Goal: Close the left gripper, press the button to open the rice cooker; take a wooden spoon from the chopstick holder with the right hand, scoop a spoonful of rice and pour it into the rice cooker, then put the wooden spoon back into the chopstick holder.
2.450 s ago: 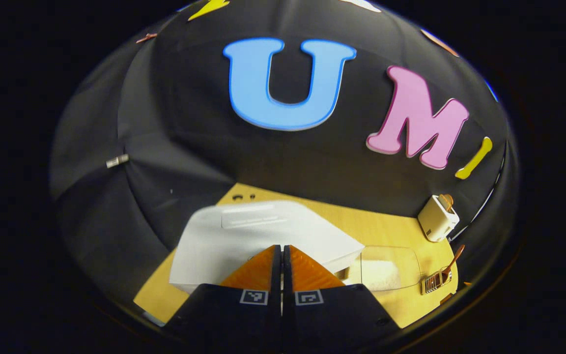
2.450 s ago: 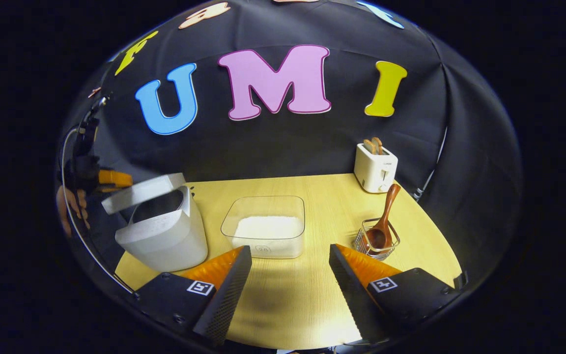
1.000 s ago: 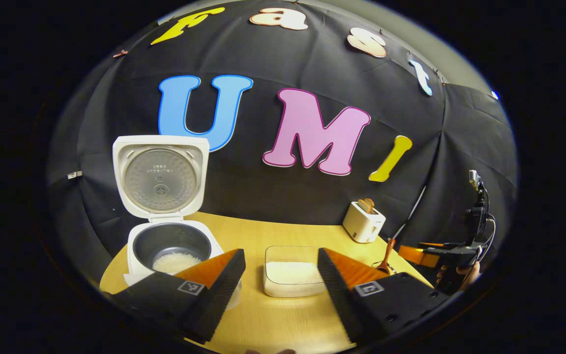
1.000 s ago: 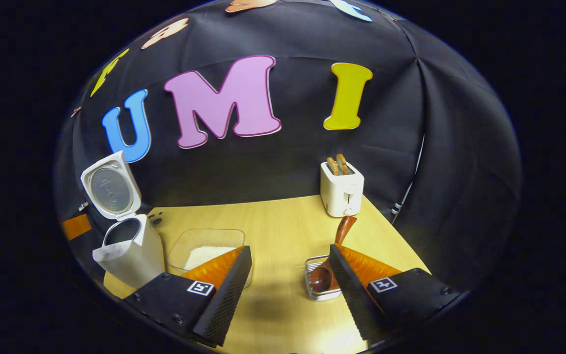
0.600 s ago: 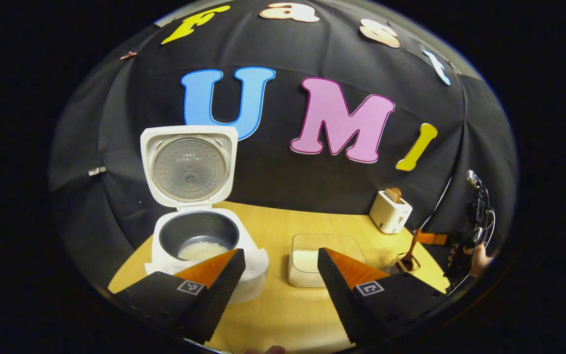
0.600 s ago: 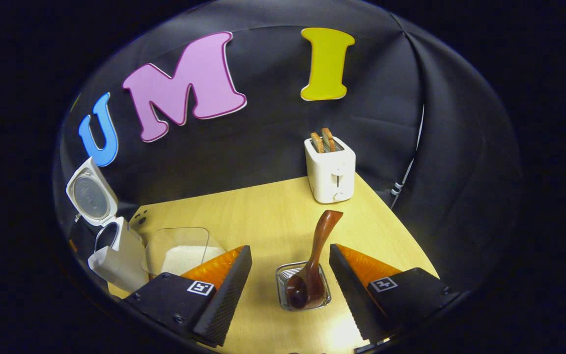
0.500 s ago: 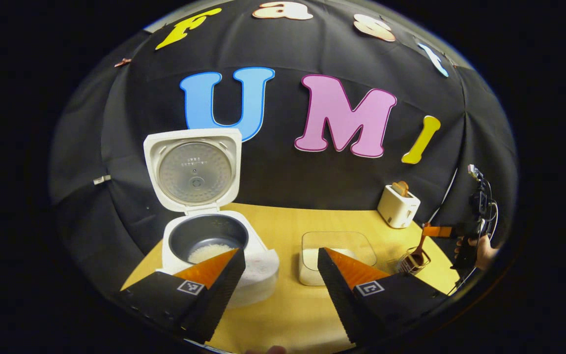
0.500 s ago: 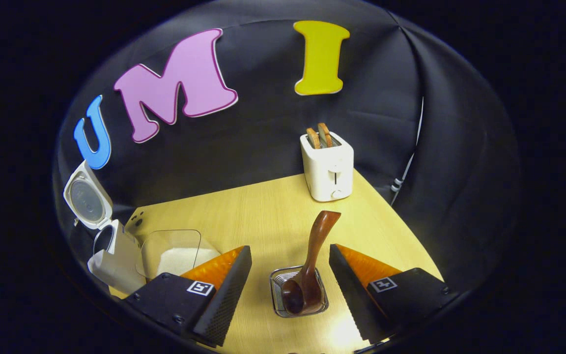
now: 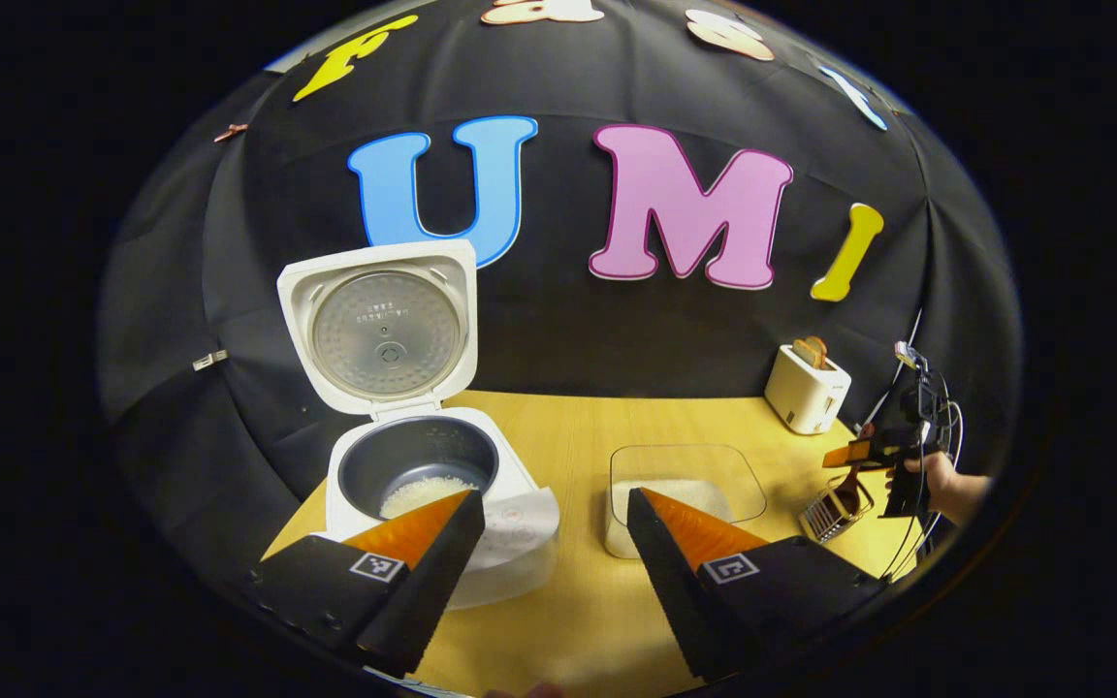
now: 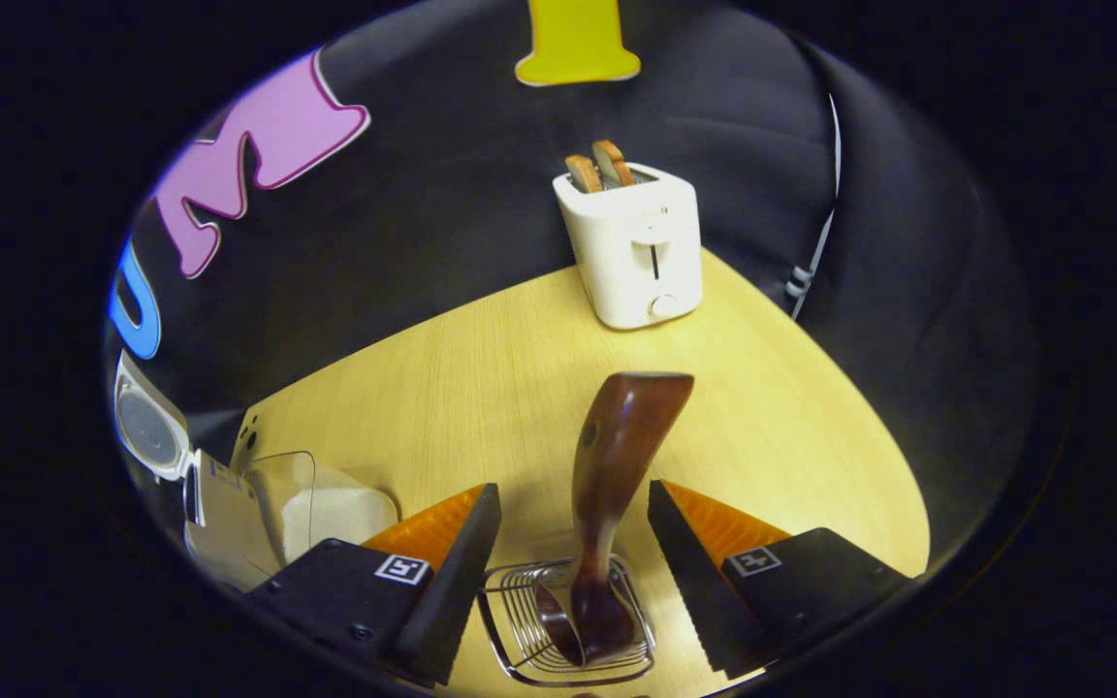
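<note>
With the lid standing upright, the rice cooker (image 9: 423, 456) is open at the left of the worktop (image 9: 568, 436); some white rice sits in the bottom of its dark inner pot. My left gripper (image 9: 554, 543) hangs just in front of it, fingers spread wide, nothing between them. The clear rice container (image 9: 685, 485) sits right of the cooker, a layer of rice in it.

My right gripper (image 10: 573, 553) is over the wire chopstick holder (image 10: 568, 630), fingers spread with one on each side of the wooden spoon (image 10: 612, 485). Neither finger touches the handle. The spoon stands bowl-down in the holder, handle tilted up and away toward the toaster (image 10: 631, 242). The toaster is at the back of the worktop with two slices of bread sticking out of its slots.

In the left gripper view my right gripper (image 9: 859, 456) shows far right, held by my hand (image 9: 946, 480), just above the holder (image 9: 835, 509). In the right gripper view, the cooker (image 10: 200, 485) and container (image 10: 326, 509) show at the far left edge, side by side.
</note>
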Demonstrator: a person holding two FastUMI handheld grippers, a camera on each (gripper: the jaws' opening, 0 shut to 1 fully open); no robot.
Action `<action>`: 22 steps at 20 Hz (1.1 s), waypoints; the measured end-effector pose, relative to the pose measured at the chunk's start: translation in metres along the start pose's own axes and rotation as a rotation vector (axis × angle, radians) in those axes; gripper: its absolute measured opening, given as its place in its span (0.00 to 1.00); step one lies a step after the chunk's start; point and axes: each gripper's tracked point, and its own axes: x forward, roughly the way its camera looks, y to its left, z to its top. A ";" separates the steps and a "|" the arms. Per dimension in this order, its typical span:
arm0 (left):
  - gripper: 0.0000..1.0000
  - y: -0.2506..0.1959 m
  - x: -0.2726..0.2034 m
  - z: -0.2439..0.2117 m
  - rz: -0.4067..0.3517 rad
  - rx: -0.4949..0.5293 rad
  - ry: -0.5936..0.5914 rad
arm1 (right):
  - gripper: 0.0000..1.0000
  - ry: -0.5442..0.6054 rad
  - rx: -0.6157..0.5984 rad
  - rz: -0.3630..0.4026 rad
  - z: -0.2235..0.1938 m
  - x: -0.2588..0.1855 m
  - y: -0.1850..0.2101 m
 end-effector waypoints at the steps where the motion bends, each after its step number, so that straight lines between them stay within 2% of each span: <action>1: 0.96 0.001 -0.001 -0.005 0.008 0.003 0.009 | 0.92 0.011 0.012 0.011 -0.001 0.005 0.002; 3: 0.96 0.000 -0.003 -0.017 0.008 -0.008 0.042 | 0.87 0.032 0.032 0.029 -0.004 0.012 0.006; 4: 0.95 0.001 -0.004 -0.021 0.015 -0.013 0.054 | 0.77 0.038 0.038 0.031 -0.006 0.015 0.005; 5: 0.96 0.003 -0.004 -0.022 0.020 -0.019 0.060 | 0.73 0.042 0.043 0.036 -0.006 0.017 0.005; 6: 0.96 0.003 -0.004 -0.023 0.021 -0.032 0.064 | 0.63 0.040 0.050 0.034 -0.006 0.017 0.005; 8: 0.96 0.003 -0.006 -0.025 0.026 -0.064 0.065 | 0.20 0.030 0.059 0.025 -0.004 0.020 -0.001; 9: 0.96 0.003 -0.006 -0.027 0.027 -0.073 0.066 | 0.25 0.035 0.063 0.022 -0.004 0.019 -0.003; 13: 0.96 -0.002 -0.011 -0.031 0.024 -0.069 0.060 | 0.20 -0.030 0.056 0.014 0.009 -0.002 -0.011; 16: 0.96 -0.008 -0.017 -0.034 0.000 -0.056 0.062 | 0.20 -0.102 0.048 0.014 0.023 -0.027 -0.008; 22: 0.96 -0.008 -0.024 -0.026 -0.054 -0.086 0.040 | 0.20 -0.259 0.047 -0.075 0.061 -0.089 -0.012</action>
